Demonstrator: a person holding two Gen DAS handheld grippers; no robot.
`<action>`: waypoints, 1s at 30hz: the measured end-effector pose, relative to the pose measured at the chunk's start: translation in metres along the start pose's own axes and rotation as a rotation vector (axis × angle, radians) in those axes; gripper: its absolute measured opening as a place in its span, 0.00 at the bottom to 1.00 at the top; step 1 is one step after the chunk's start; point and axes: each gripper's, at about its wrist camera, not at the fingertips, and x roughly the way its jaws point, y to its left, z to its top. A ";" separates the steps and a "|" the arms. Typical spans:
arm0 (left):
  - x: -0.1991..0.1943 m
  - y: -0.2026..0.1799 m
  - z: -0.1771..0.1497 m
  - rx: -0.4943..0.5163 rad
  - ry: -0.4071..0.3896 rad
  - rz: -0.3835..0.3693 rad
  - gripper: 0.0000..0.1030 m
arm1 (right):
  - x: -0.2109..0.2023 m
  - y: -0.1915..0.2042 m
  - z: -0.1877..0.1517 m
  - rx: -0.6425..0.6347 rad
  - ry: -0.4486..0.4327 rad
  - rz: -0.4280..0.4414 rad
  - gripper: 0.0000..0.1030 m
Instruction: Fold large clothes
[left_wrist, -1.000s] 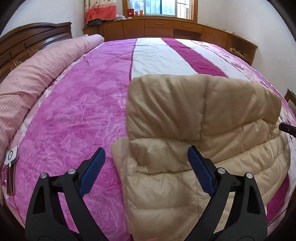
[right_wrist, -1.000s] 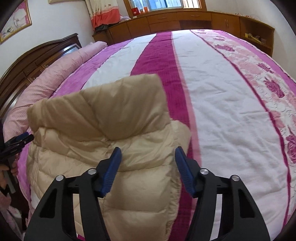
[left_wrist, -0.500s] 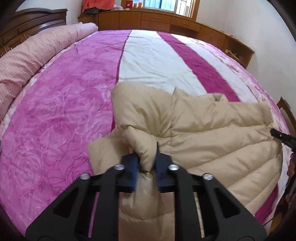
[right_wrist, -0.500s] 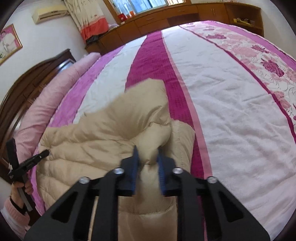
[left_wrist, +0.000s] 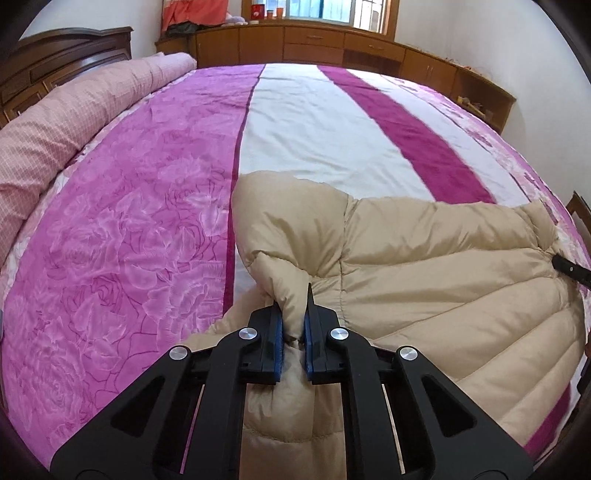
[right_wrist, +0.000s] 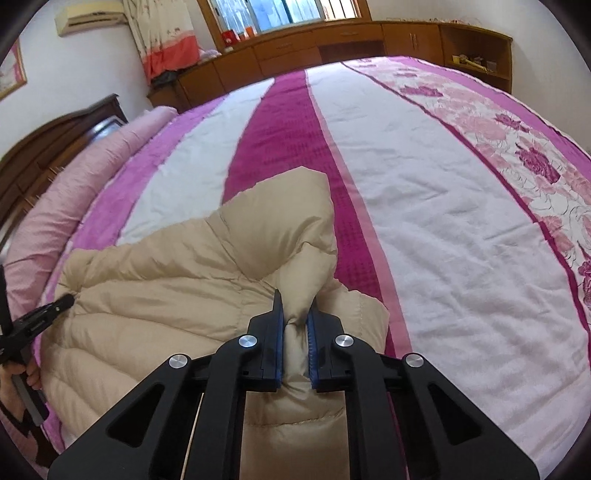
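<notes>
A tan quilted puffer jacket (left_wrist: 424, 266) lies partly folded on the near side of the bed. My left gripper (left_wrist: 293, 325) is shut on a bunched fold at its left edge. My right gripper (right_wrist: 295, 325) is shut on a bunched fold of the same jacket (right_wrist: 166, 295) at its right edge. Both folds are lifted a little off the layer below. The right gripper's tip shows at the far right of the left wrist view (left_wrist: 570, 271). The left gripper's tip shows at the far left of the right wrist view (right_wrist: 48, 314).
The bed has a magenta, pink and white striped floral cover (left_wrist: 122, 236). A rolled pink quilt (left_wrist: 66, 118) lies along the dark wooden headboard (left_wrist: 62, 55). Wooden cabinets (left_wrist: 332, 48) line the far wall under a window. A wooden shelf (right_wrist: 476, 55) stands at the far right.
Both grippers went from open above the jacket to shut on folds of its top layer. They have since lifted and pulled those folds toward me, bunching the jacket.
</notes>
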 end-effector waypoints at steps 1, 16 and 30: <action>0.004 0.000 0.000 -0.004 0.006 0.001 0.10 | 0.006 0.000 -0.001 -0.002 0.010 -0.011 0.11; 0.013 0.013 0.001 -0.051 0.042 -0.028 0.16 | 0.024 -0.005 -0.004 0.044 0.032 -0.002 0.20; -0.060 0.030 -0.031 -0.080 0.020 -0.050 0.70 | -0.065 -0.031 -0.041 0.177 -0.046 0.103 0.78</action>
